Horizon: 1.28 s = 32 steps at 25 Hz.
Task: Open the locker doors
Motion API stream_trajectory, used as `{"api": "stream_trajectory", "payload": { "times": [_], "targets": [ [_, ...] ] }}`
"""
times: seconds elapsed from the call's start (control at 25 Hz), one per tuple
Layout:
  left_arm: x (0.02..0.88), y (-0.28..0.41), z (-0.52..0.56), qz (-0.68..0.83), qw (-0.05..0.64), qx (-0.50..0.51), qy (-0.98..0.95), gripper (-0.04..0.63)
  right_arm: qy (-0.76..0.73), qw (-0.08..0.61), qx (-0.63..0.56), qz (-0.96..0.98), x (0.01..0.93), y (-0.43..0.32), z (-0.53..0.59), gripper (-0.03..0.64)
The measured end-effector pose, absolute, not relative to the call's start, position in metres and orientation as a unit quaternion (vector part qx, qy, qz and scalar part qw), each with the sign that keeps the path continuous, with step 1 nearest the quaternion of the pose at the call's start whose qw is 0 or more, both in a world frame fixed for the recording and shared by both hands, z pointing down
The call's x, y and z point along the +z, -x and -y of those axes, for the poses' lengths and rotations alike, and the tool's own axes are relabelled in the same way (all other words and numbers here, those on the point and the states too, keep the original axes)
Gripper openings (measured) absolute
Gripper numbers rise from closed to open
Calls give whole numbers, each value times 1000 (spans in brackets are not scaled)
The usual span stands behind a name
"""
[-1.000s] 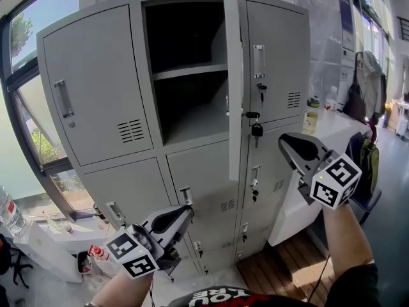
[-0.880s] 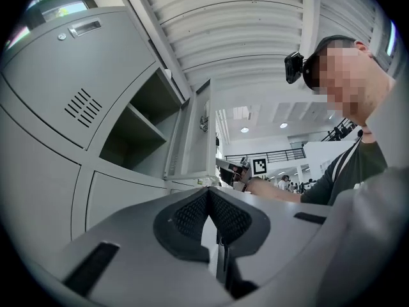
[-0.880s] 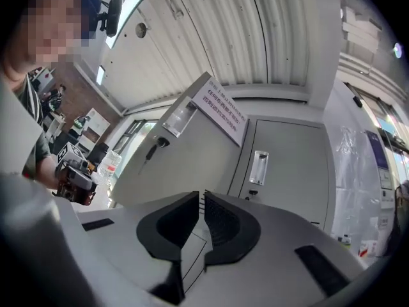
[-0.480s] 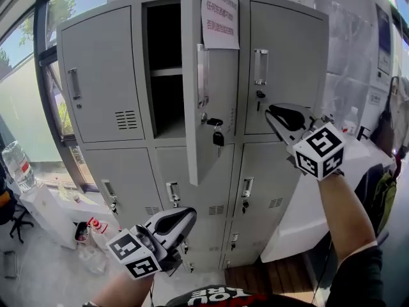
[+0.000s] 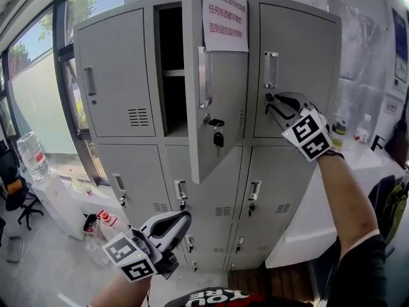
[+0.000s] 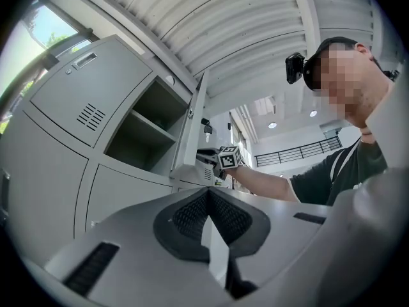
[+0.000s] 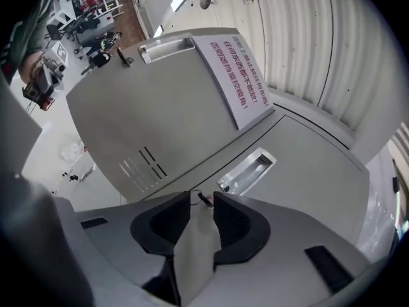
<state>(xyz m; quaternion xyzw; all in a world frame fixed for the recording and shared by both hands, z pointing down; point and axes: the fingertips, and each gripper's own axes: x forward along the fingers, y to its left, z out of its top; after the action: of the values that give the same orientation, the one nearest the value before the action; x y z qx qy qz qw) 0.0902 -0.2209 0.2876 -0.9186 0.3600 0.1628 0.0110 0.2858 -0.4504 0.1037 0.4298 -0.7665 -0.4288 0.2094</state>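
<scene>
A grey locker bank [image 5: 128, 171] fills the head view. Its top middle door [image 5: 220, 94] stands swung out, with a paper notice [image 5: 225, 16] on it and keys [image 5: 218, 136] hanging from its lock. My right gripper [image 5: 269, 102] is raised level at the shut top right door [image 5: 300, 56], just below its handle [image 5: 271, 69]. Its jaws have just been opening. They stand apart, with that door's small key [image 7: 203, 199] between the fingertips and not pinched. My left gripper [image 5: 183, 217] hangs low before the bottom row, shut and empty.
The top left door [image 5: 115, 75] and the lower doors are shut, each with a handle. A white table [image 5: 319, 203] with bottles [image 5: 338, 133] stands right of the lockers. At the left are a window, a large water bottle [image 5: 30, 155] and clutter on the floor [image 5: 102, 222].
My right gripper has risen and swung left to the top right door's lock, rolling as it went, and its jaws have parted. The left gripper has shifted a little, low down.
</scene>
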Motion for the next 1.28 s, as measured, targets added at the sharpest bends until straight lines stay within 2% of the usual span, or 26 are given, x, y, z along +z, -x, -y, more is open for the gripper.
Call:
{"api": "stream_trajectory", "payload": {
  "times": [0.4,0.64,1.28],
  "targets": [
    [281,-70,226,-360,11,173,917,5,-426,254,-476,726,104,-279,469,129],
    [280,-68,229,-351,12,171,921,5,-431,250,-471,728,102,-281,470,87],
    [280,-80,233,-328,10,162,931,5,-415,210,-452,761,101,-293,427,80]
  ]
}}
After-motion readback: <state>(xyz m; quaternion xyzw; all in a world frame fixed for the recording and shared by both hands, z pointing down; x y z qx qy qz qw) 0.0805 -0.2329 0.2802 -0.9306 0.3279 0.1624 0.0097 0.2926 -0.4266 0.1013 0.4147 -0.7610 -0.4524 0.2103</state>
